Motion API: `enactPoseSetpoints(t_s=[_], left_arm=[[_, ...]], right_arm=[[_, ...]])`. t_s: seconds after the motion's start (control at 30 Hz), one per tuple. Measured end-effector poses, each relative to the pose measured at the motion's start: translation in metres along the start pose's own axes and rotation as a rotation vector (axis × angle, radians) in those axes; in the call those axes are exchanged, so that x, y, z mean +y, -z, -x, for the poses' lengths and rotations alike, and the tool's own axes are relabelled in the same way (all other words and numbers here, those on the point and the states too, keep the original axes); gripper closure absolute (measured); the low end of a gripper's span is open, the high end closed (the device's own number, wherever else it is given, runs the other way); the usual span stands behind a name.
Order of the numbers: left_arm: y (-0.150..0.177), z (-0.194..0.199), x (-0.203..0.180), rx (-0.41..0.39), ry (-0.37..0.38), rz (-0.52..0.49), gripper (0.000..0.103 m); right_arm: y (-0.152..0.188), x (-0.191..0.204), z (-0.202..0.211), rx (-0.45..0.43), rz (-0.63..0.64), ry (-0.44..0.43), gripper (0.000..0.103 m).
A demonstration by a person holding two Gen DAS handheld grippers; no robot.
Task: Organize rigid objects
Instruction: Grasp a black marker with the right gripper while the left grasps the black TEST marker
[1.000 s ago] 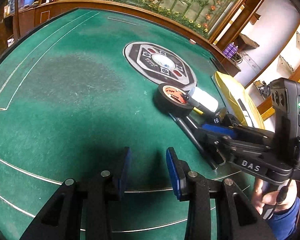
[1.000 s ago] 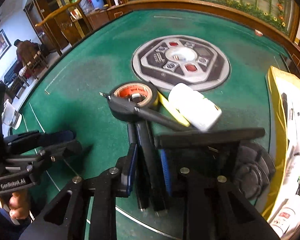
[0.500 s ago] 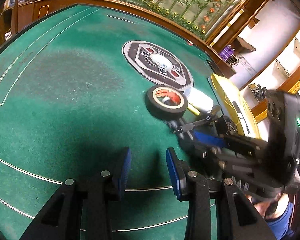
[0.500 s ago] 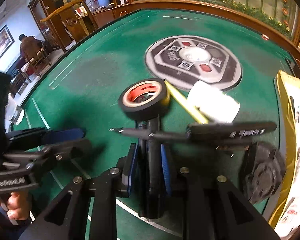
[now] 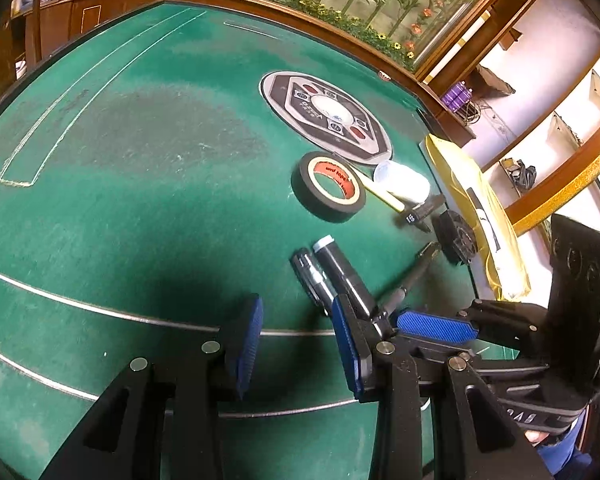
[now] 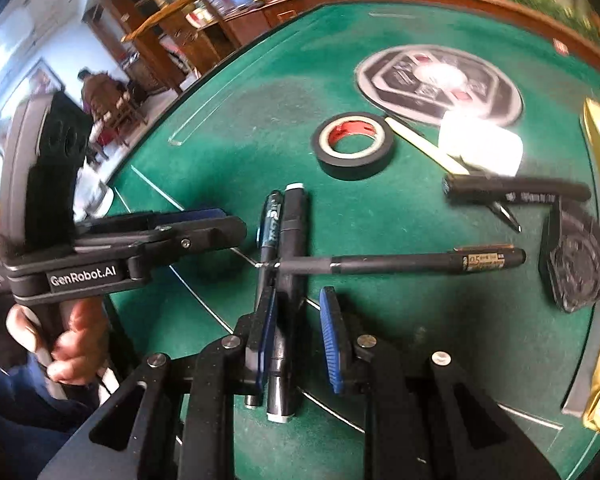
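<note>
Two markers lie side by side on green felt table; my R gripper is narrow, jaws around the thicker one, left pad against it, right pad looks apart. L gripper half-wide, holding nothing. Thin pen lies across the markers. Tape roll farther back.
</note>
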State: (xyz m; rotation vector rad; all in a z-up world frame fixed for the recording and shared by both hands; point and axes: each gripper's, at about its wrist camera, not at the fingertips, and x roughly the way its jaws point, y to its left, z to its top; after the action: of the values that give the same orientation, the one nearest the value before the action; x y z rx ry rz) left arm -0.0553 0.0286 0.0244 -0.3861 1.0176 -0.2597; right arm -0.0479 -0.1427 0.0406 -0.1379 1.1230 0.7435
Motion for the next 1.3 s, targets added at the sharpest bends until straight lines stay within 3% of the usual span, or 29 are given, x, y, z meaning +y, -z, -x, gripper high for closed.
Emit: enactPoseSetpoints(t_s=[0.1,0.17,0.23,0.33,0.4,0.47,0.53,0.6,0.63,0.7,0.77,0.83,1.13,1.3], left_arm=[[0.002,0.001,-0.001,-0.002,-0.009,-0.005,0.065],[0.002,0.001,-0.002,-0.002,-0.015,-0.007,0.065],[0.002,0.001,-0.002,0.000,-0.019,-0.007,0.065],[0.002,0.000,-0.005,0.004,-0.028,-0.002,0.065],[0.003,-0.002,-0.010,0.007,-0.025,-0.003,0.057],[0.004,-0.003,-0.017,0.007,-0.027,-0.008,0.042],[0.006,-0.007,-0.028,0.008,-0.045,-0.025,0.035],[0.008,-0.013,-0.042,-0.001,-0.108,-0.056,0.035],[0.009,-0.016,-0.048,-0.010,-0.157,-0.076,0.037],[0.010,-0.021,-0.057,-0.022,-0.255,-0.103,0.053],[0.009,-0.023,-0.058,-0.038,-0.336,-0.124,0.080],[0.008,-0.022,-0.053,-0.047,-0.376,-0.123,0.093],[0.004,-0.006,-0.019,-0.032,-0.301,-0.096,0.093],[0.012,-0.008,-0.029,-0.063,-0.356,-0.165,0.093]], right_arm=[[-0.002,0.012,-0.006,0.003,0.059,0.062,0.082],[-0.002,0.019,-0.013,-0.010,0.123,0.180,0.086],[-0.004,0.017,-0.016,-0.027,0.142,0.245,0.086],[-0.003,0.006,-0.012,-0.026,0.090,0.228,0.089],[0.002,0.001,-0.007,-0.030,0.060,0.196,0.089],[0.008,-0.004,-0.001,-0.036,0.036,0.187,0.089],[0.012,-0.007,0.003,-0.050,0.021,0.183,0.089],[0.017,-0.011,0.006,-0.064,-0.003,0.163,0.089],[0.018,-0.013,0.006,-0.071,-0.014,0.151,0.089],[0.020,-0.015,0.007,-0.077,-0.021,0.142,0.089],[0.022,-0.017,0.009,-0.082,-0.033,0.128,0.089],[0.025,-0.019,0.012,-0.086,-0.044,0.107,0.089],[0.030,-0.022,0.016,-0.095,-0.045,0.087,0.089],[0.030,-0.006,0.011,-0.091,0.041,0.155,0.088]])
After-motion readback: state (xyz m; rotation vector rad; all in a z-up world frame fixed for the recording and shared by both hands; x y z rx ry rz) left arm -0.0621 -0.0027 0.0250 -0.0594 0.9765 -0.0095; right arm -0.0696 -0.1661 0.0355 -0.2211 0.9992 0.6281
